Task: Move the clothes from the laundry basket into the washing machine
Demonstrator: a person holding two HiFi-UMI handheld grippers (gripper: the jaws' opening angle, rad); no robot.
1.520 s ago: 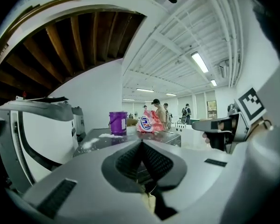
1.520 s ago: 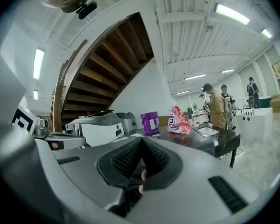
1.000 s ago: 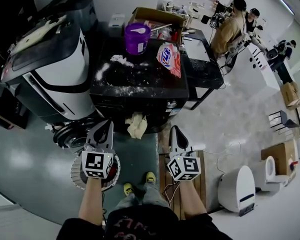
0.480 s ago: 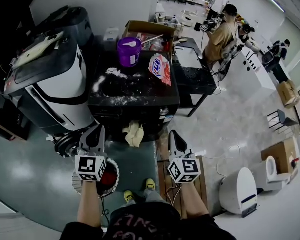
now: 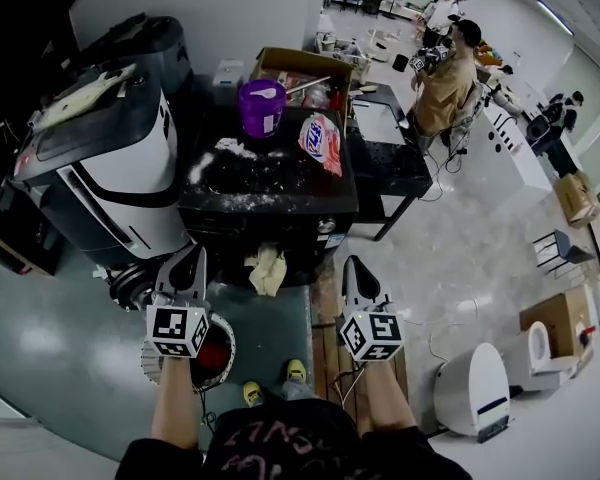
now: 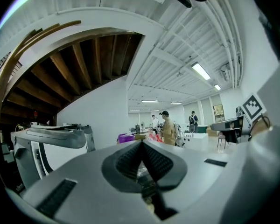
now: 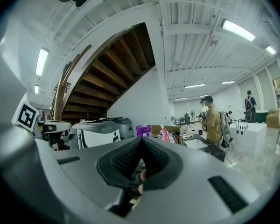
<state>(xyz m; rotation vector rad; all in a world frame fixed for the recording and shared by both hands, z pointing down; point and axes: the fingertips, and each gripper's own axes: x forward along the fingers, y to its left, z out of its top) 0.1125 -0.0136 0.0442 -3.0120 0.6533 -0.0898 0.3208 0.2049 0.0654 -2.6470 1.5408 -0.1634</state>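
The left gripper (image 5: 190, 260) is pressed together on nothing, its ridged pads meeting at the tip with only the room beyond them. The right gripper (image 5: 349, 268) is the same, pads closed and empty. Both are held level and side by side in front of the person, pointing at the dark washing machine (image 5: 280, 230). This looks like a neutral carrying pose rather than a reach, since neither points at cloth. The laundry basket (image 5: 230, 346) sits on the floor directly under the left gripper, beside the person's feet, with red clothes (image 5: 212, 353) showing inside it. That puts the load within a short dip of the left hand, and the machine's front is only a little further ahead. A pale cloth (image 5: 266, 268) hangs at the machine's front between the two grippers, probably draped from its opening, though the opening itself cannot be made out. On the machine's powder-dusted tabletop (image 5: 280, 183) stand a purple tub (image 5: 262, 105) and a detergent bag (image 5: 320, 140), kept handy for the wash.
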